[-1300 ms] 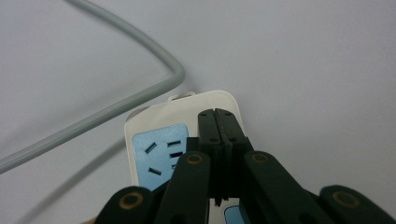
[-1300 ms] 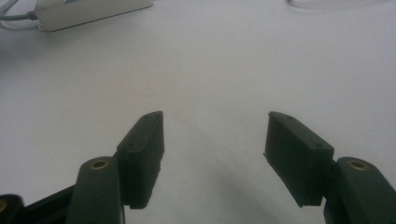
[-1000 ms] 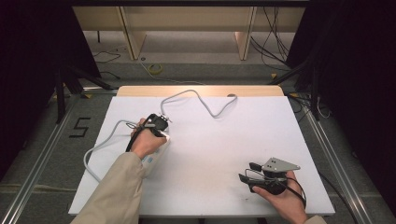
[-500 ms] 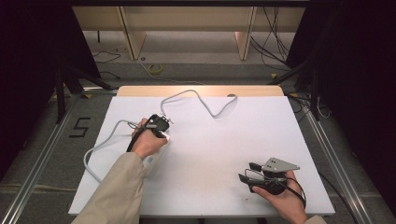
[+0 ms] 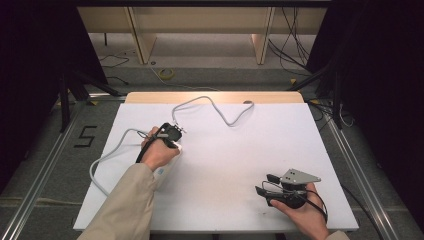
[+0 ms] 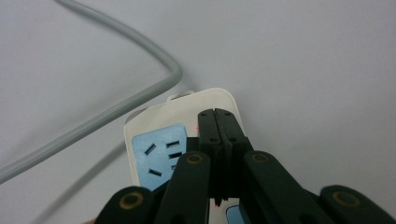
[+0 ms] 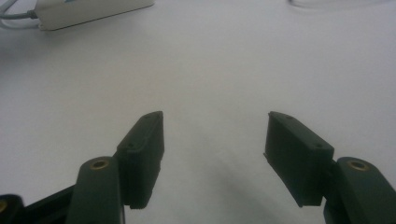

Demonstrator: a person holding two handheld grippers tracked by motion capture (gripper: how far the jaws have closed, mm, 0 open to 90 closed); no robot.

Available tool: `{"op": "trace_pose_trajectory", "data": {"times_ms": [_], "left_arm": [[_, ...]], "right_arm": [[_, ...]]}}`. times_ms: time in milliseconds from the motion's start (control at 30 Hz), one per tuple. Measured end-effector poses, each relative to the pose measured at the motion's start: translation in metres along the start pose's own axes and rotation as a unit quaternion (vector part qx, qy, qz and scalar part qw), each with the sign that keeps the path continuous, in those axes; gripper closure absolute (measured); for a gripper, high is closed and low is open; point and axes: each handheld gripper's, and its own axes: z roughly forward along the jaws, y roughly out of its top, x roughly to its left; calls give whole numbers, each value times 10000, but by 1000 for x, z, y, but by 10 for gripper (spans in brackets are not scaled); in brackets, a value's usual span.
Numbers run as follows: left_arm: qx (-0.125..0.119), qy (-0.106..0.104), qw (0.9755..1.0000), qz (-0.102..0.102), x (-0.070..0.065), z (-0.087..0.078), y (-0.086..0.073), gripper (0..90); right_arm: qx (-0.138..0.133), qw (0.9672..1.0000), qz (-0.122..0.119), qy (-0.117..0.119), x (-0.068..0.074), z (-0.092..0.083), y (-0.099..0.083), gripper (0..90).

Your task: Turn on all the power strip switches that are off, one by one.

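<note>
A white power strip (image 6: 159, 140) with blue socket faces lies on the white table (image 5: 225, 150), left of the middle; its end (image 5: 177, 148) sticks out from under the person's left hand. My left gripper (image 6: 216, 116) is shut, its tips pressed down on the strip's top beside a small red light, with nothing between the jaws. In the high view the left gripper (image 5: 172, 142) sits over the strip. The strip's grey cable (image 6: 116, 102) curves away to the left. My right gripper (image 5: 265, 183) rests near the front right, open and holding nothing (image 7: 215, 140). The strip (image 7: 93, 11) lies far off in the right gripper view.
A grey cable (image 5: 220, 112) snakes from the left gripper toward the table's far edge. Another loop of cable (image 5: 95, 167) hangs over the table's left edge. Dark stands and floor cables surround the table.
</note>
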Motion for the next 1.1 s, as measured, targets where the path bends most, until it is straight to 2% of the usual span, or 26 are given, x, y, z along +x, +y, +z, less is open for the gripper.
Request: {"op": "trace_pose_trajectory", "data": {"times_ms": [300,500,633,900,1100], "left_arm": [[32,58,10000,70,-2,0,1,900],[37,52,10000,45,-2,1,1,900],[70,120,9998,115,-4,1,1,900],[-9,29,10000,-15,-1,1,0,900],[-42,-44,10000,-39,1,1,-2,900]], "right_arm": [[-4,10000,-16,6,0,0,0,382],[-5,10000,-13,5,0,0,0,382],[0,10000,-3,2,0,0,0,382],[2,10000,0,4,0,0,0,382],[-7,10000,-5,0,-1,-1,0,382]]}}
